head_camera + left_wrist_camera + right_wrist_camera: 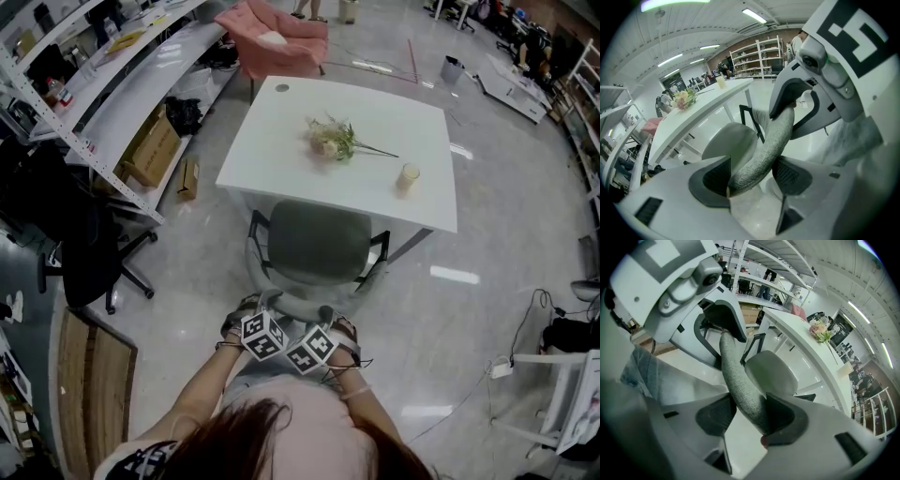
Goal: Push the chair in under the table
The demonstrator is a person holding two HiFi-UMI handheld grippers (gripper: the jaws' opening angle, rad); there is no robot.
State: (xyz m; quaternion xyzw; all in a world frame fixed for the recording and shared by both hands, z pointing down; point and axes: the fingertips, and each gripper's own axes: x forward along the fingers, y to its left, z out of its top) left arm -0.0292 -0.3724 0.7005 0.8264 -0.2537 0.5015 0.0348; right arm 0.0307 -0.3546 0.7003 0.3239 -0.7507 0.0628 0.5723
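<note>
From the grey chair (pixel 319 246), the white table (pixel 281 155) stands at 12 o'clock with open room beneath it and one slanted leg (pixel 412 246) close at 2. A black office chair (pixel 89 253) and shelving (pixel 112 94) crowd 9 to 10 o'clock. Bare floor (pixel 469 319) lies open at 3 to 4.

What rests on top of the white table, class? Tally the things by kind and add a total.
Flower bunch: 1
Pale cup: 1
Total on the white table: 2
</note>
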